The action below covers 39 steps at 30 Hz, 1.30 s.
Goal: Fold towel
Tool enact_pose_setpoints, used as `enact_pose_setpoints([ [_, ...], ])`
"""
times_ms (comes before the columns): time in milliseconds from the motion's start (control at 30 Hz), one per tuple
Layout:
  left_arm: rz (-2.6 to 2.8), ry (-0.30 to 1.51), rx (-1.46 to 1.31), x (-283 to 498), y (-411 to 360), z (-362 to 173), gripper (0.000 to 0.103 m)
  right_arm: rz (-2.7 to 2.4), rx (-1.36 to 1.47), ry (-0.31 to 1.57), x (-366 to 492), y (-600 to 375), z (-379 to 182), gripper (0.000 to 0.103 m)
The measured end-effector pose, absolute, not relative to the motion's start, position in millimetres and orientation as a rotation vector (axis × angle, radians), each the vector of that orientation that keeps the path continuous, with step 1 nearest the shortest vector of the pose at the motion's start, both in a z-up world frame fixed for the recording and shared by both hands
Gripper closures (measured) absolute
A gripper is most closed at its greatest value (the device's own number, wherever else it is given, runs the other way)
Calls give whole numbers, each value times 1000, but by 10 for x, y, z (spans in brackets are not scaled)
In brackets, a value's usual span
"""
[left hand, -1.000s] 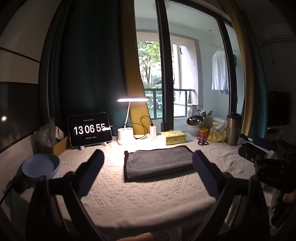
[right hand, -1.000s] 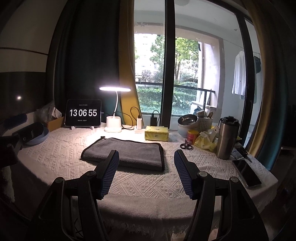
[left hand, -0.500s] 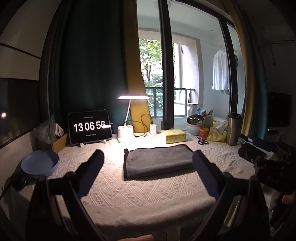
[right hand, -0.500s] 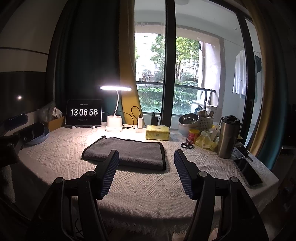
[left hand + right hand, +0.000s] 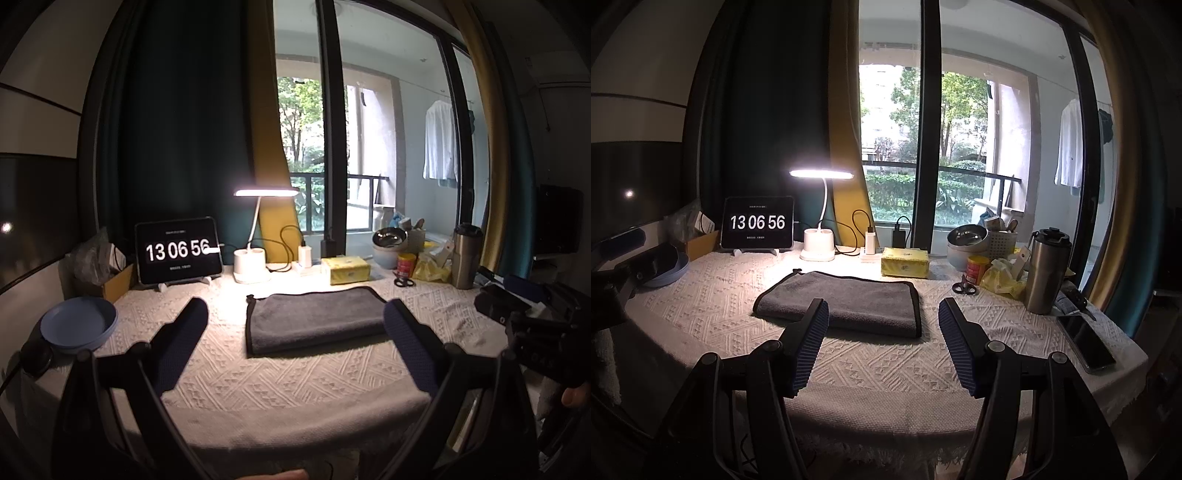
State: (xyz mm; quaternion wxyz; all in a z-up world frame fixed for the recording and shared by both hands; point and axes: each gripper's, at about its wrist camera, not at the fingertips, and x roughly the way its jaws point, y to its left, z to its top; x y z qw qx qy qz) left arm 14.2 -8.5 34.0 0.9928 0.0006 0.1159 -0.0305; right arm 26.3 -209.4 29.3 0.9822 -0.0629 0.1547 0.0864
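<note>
Surface: the counter (image 5: 871, 365) is covered by a white cloth with a raised woven pattern, lit from its back edge by one desk lamp (image 5: 820, 206).
Room: a glazed door behind the counter is flanked by dark green and yellow curtains; a balcony with one hanging white shirt (image 5: 439, 142) and trees are seen beyond.
Towel: one folded grey towel (image 5: 314, 317) is laid flat at the middle of the counter, dark-edged, touched by neither tool.
Left tool (image 5: 295, 345): held released above the front edge, its fingers spread wide on either side of the towel, nothing gripped.
Right tool (image 5: 882, 345): likewise released, held off the front edge, nothing gripped.
Back edge: one tablet clock (image 5: 758, 222) reading 13 06 56, one yellow tissue pack (image 5: 905, 262), one steel bowl (image 5: 966, 236), one red can (image 5: 977, 267).
Right side: one steel tumbler (image 5: 1047, 271), one pair of scissors (image 5: 964, 287), one phone (image 5: 1086, 341).
Left edge: blue plates (image 5: 79, 328), stacked; the count cannot be told.
</note>
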Motion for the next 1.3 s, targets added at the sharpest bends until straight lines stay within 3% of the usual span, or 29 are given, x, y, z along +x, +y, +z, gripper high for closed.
enact_pose_setpoints([
  [1300,-65,237,-13,134,-97,305,6,178,-125,318,304,-2102,267,38],
])
